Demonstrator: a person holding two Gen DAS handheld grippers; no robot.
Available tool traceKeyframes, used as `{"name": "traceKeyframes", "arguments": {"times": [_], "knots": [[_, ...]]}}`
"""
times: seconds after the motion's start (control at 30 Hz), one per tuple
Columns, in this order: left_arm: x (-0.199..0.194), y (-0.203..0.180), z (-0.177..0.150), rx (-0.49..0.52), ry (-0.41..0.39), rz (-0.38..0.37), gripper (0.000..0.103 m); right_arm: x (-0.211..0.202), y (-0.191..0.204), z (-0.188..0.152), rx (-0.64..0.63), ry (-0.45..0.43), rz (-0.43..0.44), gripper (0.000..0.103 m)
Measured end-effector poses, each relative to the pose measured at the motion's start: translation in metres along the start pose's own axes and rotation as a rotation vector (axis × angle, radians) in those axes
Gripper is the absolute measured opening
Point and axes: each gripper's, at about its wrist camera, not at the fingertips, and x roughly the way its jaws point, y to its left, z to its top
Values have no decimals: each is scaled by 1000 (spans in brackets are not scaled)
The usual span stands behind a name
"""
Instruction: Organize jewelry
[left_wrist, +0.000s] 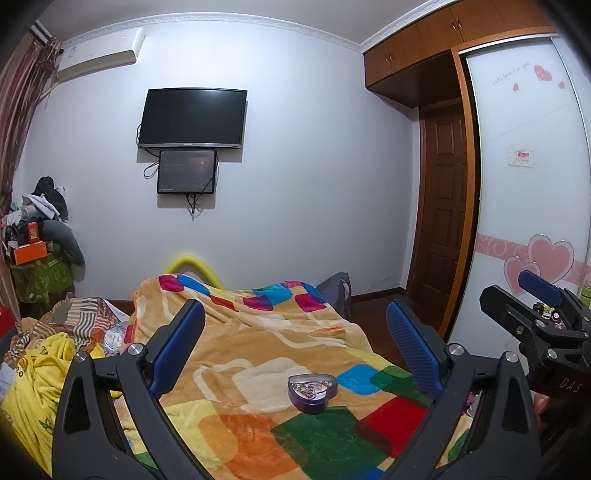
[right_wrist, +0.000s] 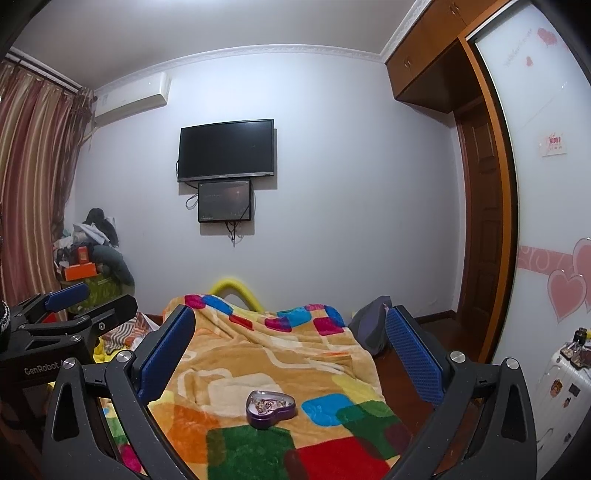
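Note:
A purple heart-shaped tin (left_wrist: 312, 391) with a tangle of jewelry inside lies lidless on the colourful blanket (left_wrist: 258, 350). The right wrist view shows the same tin (right_wrist: 270, 404) on that blanket (right_wrist: 258, 354). My left gripper (left_wrist: 295, 347) hovers above and short of the tin, its blue pads (left_wrist: 177, 347) wide apart with nothing between them. My right gripper (right_wrist: 291, 350) stands just as wide, holding nothing, its blue fingers (right_wrist: 413, 354) framing the bed. Each gripper shows at the edge of the other's view: the right gripper (left_wrist: 535, 317) and the left gripper (right_wrist: 88, 306).
The bed runs toward a white wall with a television (left_wrist: 192, 118) and a small screen (left_wrist: 186, 171). Clothes and bedding (left_wrist: 55, 354) pile up on the left. A wardrobe with heart stickers (left_wrist: 535, 184) and a brown door (left_wrist: 439, 221) stand on the right. A white case (right_wrist: 561, 387) carries small items.

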Motion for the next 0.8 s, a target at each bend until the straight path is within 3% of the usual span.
{"name": "traceKeyframes", "arguments": {"times": [0.8], "knots": [[6,-1,-3,2,17,-11,100,3,-1,2,2,24,-2,102]]}}
